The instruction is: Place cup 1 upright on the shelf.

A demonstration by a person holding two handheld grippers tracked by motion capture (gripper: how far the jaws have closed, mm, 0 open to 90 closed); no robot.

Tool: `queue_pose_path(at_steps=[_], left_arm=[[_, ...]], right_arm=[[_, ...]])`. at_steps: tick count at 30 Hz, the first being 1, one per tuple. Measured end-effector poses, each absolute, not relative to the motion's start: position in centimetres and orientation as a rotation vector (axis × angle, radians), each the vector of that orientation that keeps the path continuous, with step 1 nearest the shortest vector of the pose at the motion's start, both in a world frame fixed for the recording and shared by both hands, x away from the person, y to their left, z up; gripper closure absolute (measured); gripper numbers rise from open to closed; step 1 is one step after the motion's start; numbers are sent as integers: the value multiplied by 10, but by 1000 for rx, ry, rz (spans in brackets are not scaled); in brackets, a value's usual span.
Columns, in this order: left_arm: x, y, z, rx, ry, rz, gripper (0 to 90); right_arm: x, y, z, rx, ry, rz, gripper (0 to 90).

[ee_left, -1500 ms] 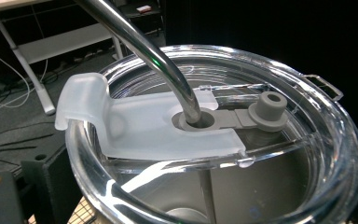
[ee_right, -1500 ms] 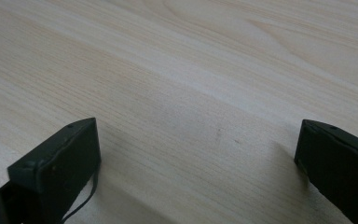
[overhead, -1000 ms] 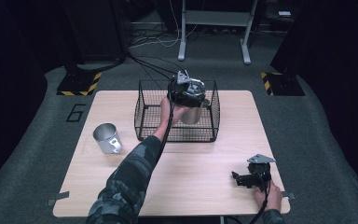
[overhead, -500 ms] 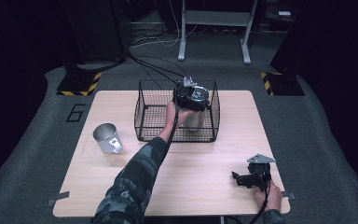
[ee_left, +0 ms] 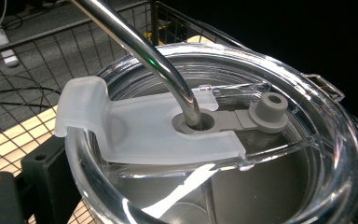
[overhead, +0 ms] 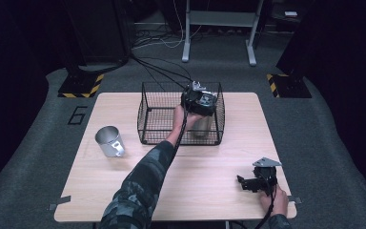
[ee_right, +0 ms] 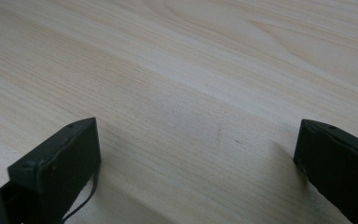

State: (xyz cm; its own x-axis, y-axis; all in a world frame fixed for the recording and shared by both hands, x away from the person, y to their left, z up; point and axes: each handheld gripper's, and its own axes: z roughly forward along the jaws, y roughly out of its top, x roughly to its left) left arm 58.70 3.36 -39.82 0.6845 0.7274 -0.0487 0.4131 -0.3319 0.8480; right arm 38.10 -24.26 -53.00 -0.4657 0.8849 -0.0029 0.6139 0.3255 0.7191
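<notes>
At upper centre, the left tool was clamped on a lidded tumbler inside the basket, while the right tool was rested wide open, empty, on the surface.

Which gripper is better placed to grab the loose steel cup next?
Left, probably. The left gripper is at the tumbler in the basket, on the steel cup's side; the right gripper rests far across.

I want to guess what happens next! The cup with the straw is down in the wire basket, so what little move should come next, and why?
Probably open the left hand-held gripper and lift it away. The cup with its clear lid and metal straw already sits low inside the wire basket, seemingly on its floor, so letting go looks safe.
</notes>
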Motion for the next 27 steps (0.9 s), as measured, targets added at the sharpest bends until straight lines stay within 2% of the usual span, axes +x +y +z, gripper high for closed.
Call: queue_pose_path(at_steps=[27], left_arm=[[582, 29, -406, 2020, 893, 407, 31]], right_arm=[[381, -242, -530, 1325, 2195, 935, 0]])
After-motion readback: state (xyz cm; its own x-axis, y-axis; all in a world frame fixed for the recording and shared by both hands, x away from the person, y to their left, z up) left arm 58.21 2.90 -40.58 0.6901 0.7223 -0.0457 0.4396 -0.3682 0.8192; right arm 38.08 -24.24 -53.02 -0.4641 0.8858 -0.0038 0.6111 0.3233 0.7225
